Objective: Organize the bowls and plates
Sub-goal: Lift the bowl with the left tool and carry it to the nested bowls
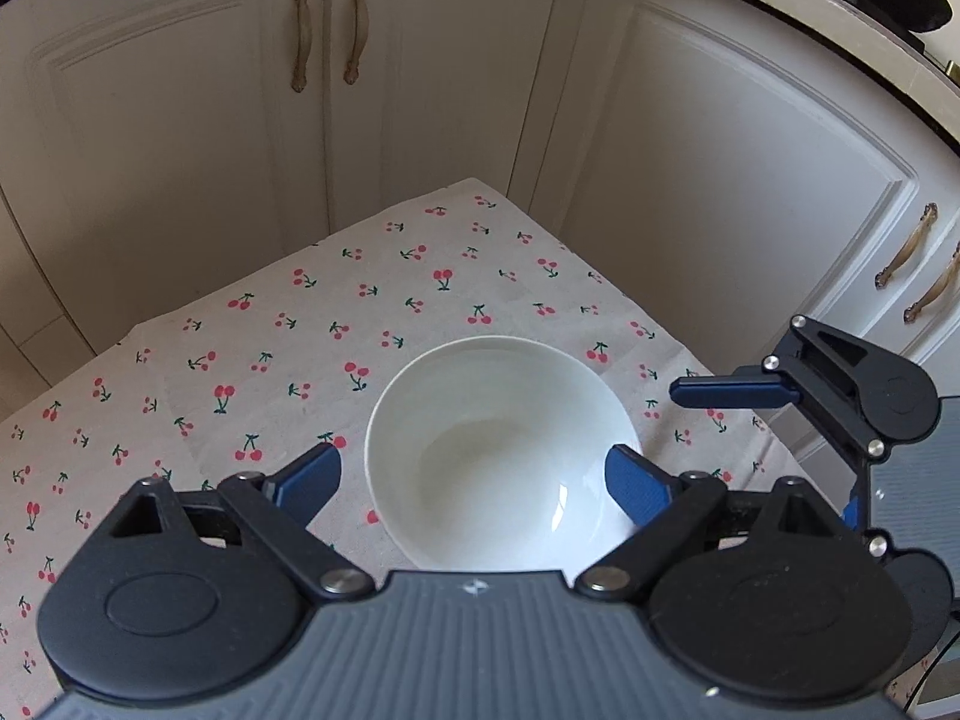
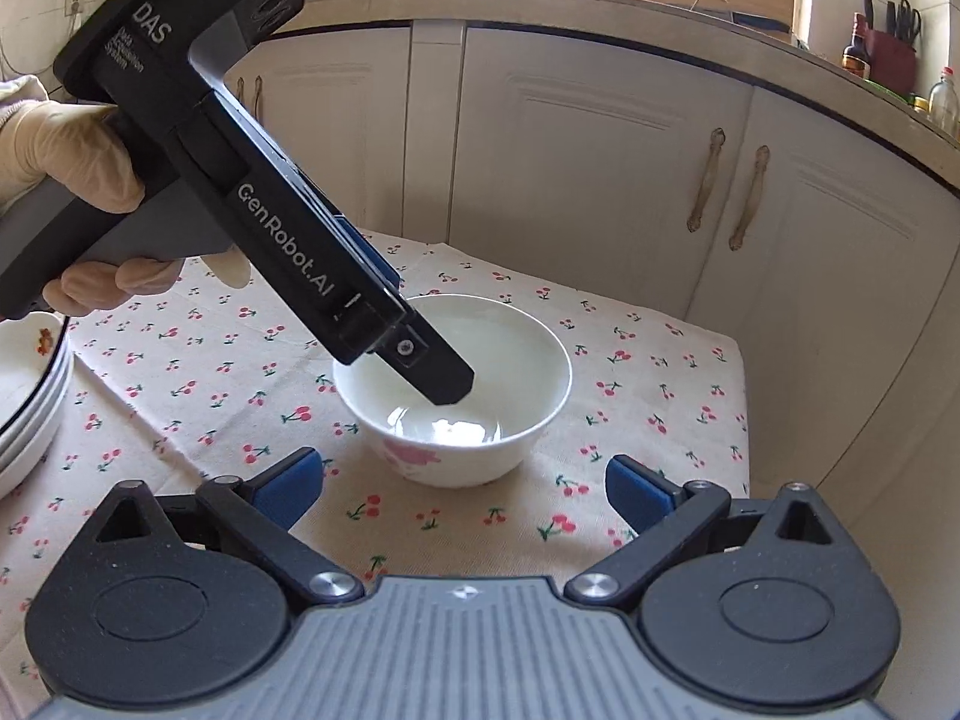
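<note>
Left hand-held gripper [image 1: 474, 483] open, straddling white bowl [image 1: 501, 456] rim on tablecloth [image 1: 240, 360].

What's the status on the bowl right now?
Left gripper open, straddling white bowl. Right gripper open, short of it. Plate stack clear.

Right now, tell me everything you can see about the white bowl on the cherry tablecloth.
The white bowl is glossy, ceramic by the look, with a pink flower print on its outer wall and an empty, shiny inside. It stands upright on the cherry-print tablecloth, near the cupboard-side edge. The left gripper hangs over it, open, one finger dipping inside the rim; whether it touches is unclear. The right gripper is open, just short of it.
</note>
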The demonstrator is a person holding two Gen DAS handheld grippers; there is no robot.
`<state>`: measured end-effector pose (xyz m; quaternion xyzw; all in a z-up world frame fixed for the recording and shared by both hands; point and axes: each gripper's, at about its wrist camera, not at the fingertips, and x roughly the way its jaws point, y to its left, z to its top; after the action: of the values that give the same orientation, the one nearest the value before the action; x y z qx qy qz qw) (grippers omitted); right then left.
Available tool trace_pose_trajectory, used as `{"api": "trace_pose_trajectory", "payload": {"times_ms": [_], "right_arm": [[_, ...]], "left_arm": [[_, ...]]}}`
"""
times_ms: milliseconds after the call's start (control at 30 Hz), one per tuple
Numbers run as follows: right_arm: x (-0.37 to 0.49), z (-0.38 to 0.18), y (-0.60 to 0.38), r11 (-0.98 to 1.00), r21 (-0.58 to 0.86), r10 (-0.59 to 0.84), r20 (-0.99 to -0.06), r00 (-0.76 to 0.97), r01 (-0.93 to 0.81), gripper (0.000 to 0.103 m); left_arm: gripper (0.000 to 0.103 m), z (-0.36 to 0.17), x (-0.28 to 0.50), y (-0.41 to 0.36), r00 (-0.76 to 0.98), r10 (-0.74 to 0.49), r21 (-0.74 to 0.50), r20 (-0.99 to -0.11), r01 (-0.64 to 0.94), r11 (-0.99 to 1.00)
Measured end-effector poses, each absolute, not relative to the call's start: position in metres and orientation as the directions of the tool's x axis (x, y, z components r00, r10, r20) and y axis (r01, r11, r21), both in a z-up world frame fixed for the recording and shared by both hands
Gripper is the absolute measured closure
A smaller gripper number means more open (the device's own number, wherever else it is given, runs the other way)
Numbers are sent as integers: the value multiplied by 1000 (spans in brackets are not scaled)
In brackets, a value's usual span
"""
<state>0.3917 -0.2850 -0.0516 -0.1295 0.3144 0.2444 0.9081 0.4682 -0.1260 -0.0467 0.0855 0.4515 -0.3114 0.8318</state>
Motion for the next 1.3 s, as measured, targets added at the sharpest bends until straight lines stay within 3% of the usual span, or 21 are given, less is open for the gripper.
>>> {"api": "trace_pose_trajectory", "payload": {"times_ms": [533,1300], "right_arm": [[412,-63,-269,824,-109,372,-635,676,-556,13],[415,-61,-268,830,-82,379,-642,666,-551,13]], "left_arm": [[20,-64,480,-130,350,-464,-165,-814,627,762],[20,-69,483,-130,318,-492,-199,-810,641,742]]}}
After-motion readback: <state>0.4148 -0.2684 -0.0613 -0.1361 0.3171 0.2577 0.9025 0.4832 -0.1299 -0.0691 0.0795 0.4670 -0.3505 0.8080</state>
